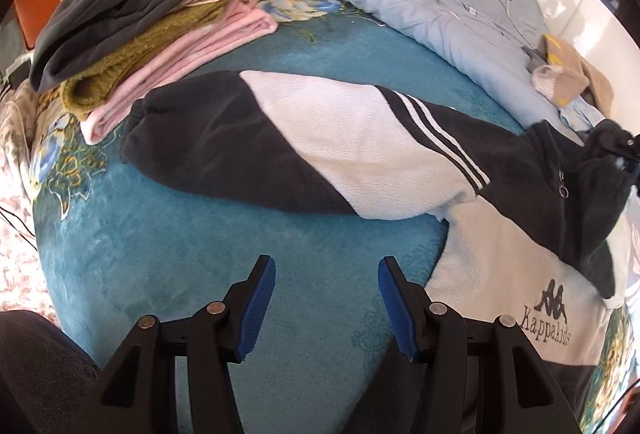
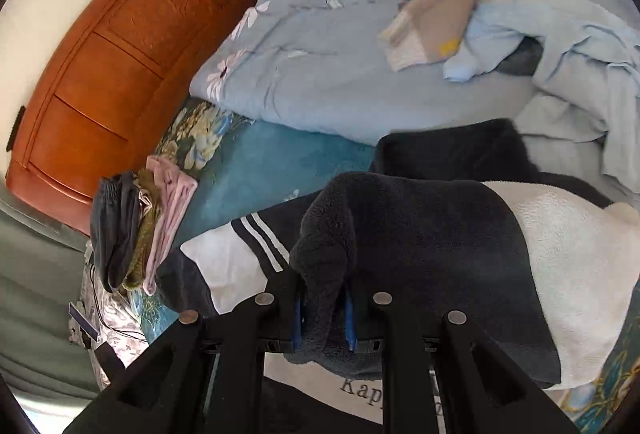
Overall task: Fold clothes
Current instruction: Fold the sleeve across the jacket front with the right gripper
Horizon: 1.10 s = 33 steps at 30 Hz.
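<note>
1 jacket, 4 folded clothes, 2 grippers.

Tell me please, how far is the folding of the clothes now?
Done: a folded stack of grey, olive and pink garments lies near the headboard. In hand: the black-and-white fleece jacket lies spread on the teal blanket; the right claw is shut on its dark sleeve, the left claw hangs open. Left: this jacket and the loose clothes on the blue quilt.
</note>
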Motion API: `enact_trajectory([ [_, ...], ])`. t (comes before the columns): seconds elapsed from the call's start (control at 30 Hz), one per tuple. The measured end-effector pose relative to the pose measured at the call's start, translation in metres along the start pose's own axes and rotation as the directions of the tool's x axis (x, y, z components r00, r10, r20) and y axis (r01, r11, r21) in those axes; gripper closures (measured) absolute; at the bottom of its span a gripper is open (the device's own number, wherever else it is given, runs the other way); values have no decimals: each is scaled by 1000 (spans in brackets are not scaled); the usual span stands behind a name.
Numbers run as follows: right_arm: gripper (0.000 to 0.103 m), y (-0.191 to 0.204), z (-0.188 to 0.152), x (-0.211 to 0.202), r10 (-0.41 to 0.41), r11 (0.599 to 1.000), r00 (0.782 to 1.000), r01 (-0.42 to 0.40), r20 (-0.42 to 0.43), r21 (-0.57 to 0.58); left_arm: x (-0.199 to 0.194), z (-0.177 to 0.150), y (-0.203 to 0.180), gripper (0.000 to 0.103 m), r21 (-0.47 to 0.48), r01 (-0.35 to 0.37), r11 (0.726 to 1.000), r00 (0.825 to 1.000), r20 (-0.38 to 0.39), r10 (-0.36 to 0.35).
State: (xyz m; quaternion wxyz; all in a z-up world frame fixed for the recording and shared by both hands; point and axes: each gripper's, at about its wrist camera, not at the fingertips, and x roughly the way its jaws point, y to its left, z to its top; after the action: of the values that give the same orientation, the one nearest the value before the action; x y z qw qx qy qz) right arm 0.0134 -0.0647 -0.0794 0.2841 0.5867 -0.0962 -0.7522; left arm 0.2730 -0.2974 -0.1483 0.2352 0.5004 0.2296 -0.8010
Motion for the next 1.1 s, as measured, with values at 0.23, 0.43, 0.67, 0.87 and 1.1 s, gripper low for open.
enact_trajectory([
  [0.23, 84, 20, 5, 104, -177, 984, 975, 176, -138, -20, 11, 5, 27, 45, -109, 29, 994, 999, -42, -34],
  [0.43, 51, 10, 0, 116, -92, 995, 987, 97, -130, 31, 16, 9, 52, 45, -224, -4, 975, 999, -51, -8],
  [0.67, 44, 11, -28, 66, -51, 998, 998, 51, 26, -29, 18, 35, 106, 45, -406, -76, 911, 997, -12, 78],
  [0.87, 44, -13, -69, 28, -43, 999, 998, 43, 51, 16, 40, 46, 170, 45, -607, -70, 792, 997, -50, 50],
  [1.1, 44, -27, -95, 6, -38, 997, 999, 35, 38, 69, 57, 53, 188, 70, -651, 34, 758, 998, -15, -58],
])
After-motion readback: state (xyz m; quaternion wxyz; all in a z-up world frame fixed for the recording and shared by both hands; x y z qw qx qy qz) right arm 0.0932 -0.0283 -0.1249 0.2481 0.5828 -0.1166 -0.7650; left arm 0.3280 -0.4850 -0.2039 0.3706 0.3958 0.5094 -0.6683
